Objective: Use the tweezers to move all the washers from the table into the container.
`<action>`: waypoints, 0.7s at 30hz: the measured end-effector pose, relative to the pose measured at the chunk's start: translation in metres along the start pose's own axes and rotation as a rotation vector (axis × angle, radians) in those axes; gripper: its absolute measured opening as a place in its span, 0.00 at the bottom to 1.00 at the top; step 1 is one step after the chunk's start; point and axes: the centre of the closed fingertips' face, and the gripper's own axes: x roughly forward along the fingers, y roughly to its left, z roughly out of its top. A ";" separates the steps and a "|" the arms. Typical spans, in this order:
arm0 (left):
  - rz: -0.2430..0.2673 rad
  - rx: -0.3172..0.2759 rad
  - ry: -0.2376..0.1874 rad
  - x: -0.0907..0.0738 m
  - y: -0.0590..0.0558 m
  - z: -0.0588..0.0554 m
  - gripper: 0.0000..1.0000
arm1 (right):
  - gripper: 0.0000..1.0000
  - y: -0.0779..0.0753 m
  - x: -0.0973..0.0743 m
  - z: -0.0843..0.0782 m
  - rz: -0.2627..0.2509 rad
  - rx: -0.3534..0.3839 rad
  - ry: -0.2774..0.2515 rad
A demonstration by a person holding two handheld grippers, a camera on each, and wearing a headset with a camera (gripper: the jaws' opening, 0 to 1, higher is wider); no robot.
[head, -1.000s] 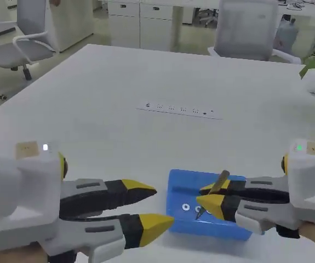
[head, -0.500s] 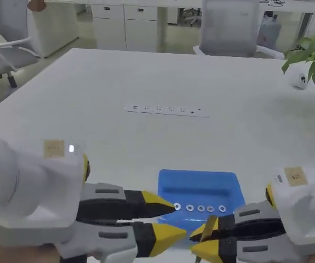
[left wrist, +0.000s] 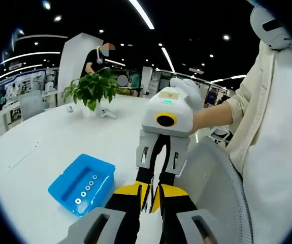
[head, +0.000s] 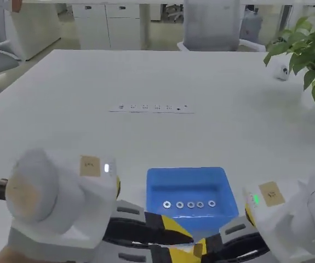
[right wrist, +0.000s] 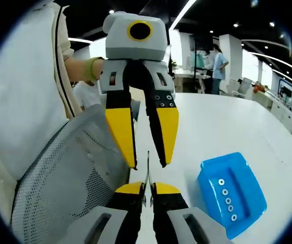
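A blue container (head: 193, 185) sits near the table's front edge with several washers (head: 189, 205) in a row inside; it is also seen in the left gripper view (left wrist: 64, 185) and the right gripper view (right wrist: 247, 195). My two grippers face each other tip to tip, in front of the container and off to its side. My right gripper (right wrist: 147, 192) is shut on thin metal tweezers (right wrist: 147, 170), whose tip points up between the yellow fingers (right wrist: 123, 132) of my left gripper (right wrist: 148, 163). The left gripper's jaws stand apart around the tweezers, not touching them as far as I can tell.
A recessed socket strip (head: 152, 108) lies mid-table. A potted plant (head: 310, 49) stands at the right edge, with a small white object (head: 280, 71) near it. A mesh chair back (right wrist: 69, 173) and the person's body are close behind the grippers. Other people stand far off.
The right gripper has drawn back from over the container toward the table's front edge with the tweezers. The left gripper has moved in to meet it. The head view has shifted.
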 end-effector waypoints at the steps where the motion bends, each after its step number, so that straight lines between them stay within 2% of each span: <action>1: -0.011 0.006 0.002 0.002 -0.001 0.000 0.08 | 0.03 0.000 0.000 -0.004 -0.006 -0.011 0.022; 3: -0.027 0.014 0.014 0.005 -0.002 0.000 0.05 | 0.03 0.002 0.000 -0.008 -0.012 -0.012 0.031; 5: -0.047 0.050 0.045 0.007 -0.003 -0.002 0.00 | 0.04 0.002 -0.002 -0.010 -0.016 0.002 0.030; 6: -0.047 0.057 0.043 0.009 -0.003 -0.001 0.00 | 0.04 0.002 -0.003 -0.011 -0.023 0.002 0.033; 11: -0.056 0.114 0.085 0.013 -0.001 -0.007 0.00 | 0.04 -0.004 -0.005 -0.021 -0.062 0.014 0.055; 14: -0.051 0.142 0.149 0.018 0.005 -0.021 0.00 | 0.04 -0.011 -0.004 -0.033 -0.098 0.028 0.088; 15: -0.050 0.147 0.158 0.018 0.006 -0.023 0.00 | 0.04 -0.012 -0.003 -0.038 -0.103 0.035 0.097; 18: -0.053 0.181 0.220 0.023 0.008 -0.039 0.00 | 0.05 -0.013 0.001 -0.049 -0.110 0.040 0.109; 21: -0.054 0.185 0.233 0.027 0.008 -0.048 0.00 | 0.05 -0.014 0.003 -0.056 -0.123 0.048 0.121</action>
